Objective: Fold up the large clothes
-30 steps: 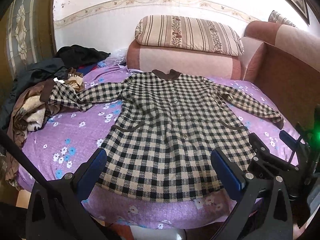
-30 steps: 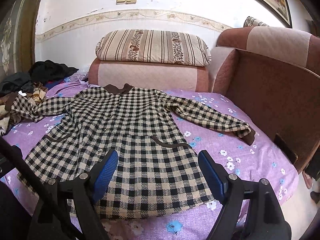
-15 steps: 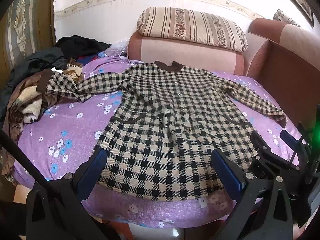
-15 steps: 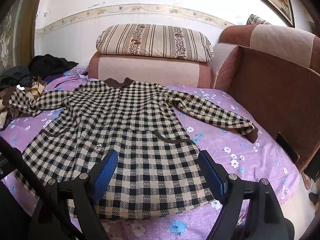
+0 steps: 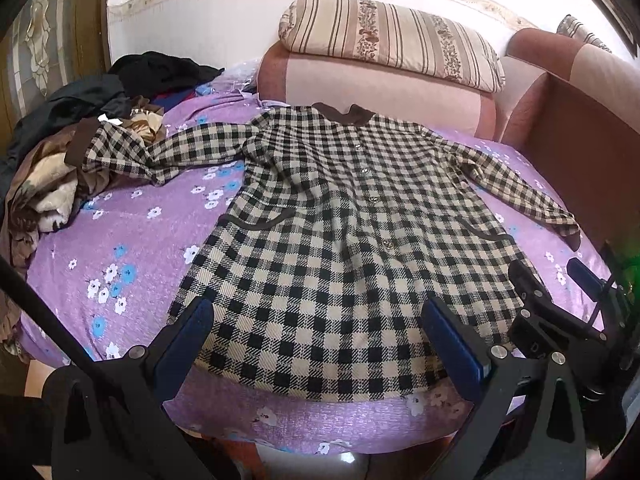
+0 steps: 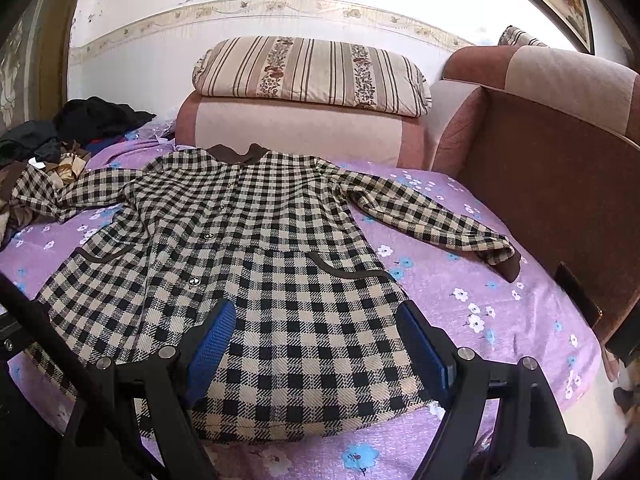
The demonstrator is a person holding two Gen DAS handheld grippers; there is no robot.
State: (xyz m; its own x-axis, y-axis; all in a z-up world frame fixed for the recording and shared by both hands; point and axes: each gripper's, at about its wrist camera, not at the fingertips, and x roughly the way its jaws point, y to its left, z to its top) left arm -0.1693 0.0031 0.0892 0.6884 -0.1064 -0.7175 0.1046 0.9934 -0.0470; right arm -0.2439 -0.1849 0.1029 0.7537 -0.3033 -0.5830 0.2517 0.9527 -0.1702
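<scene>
Left wrist view: checked coat [image 5: 344, 240] lies flat, front up, on the purple flowered bed cover [image 5: 120, 248], brown collar [image 5: 340, 114] at the far end, hem at the near edge. Its left sleeve [image 5: 160, 152] runs out to the left, with the brown cuff resting on a heap of clothes [image 5: 60, 152] at the far left. The right sleeve [image 5: 520, 196] slants toward the near right. Left claw [image 5: 316, 344] stands wide, blue pads either side of the hem area, holding nothing; whether the pads touch the cloth cannot be told. The right claw's black frame shows at the near right edge. A striped pillow [image 5: 392, 40] sits on the pink sofa back [image 5: 372, 92] beyond the collar.

Right wrist view: same coat [image 6: 240, 264], right sleeve [image 6: 420, 216] spread across the cover [image 6: 500, 312] with its brown cuff [image 6: 510, 266] near the brown sofa side [image 6: 560, 200]. Right claw [image 6: 316, 344] is wide and empty, its pads over the near right part of the coat's skirt. Two pockets with brown trim show at mid-length. Pillow [image 6: 312, 76] far centre, clothes heap [image 6: 60, 136] far left
</scene>
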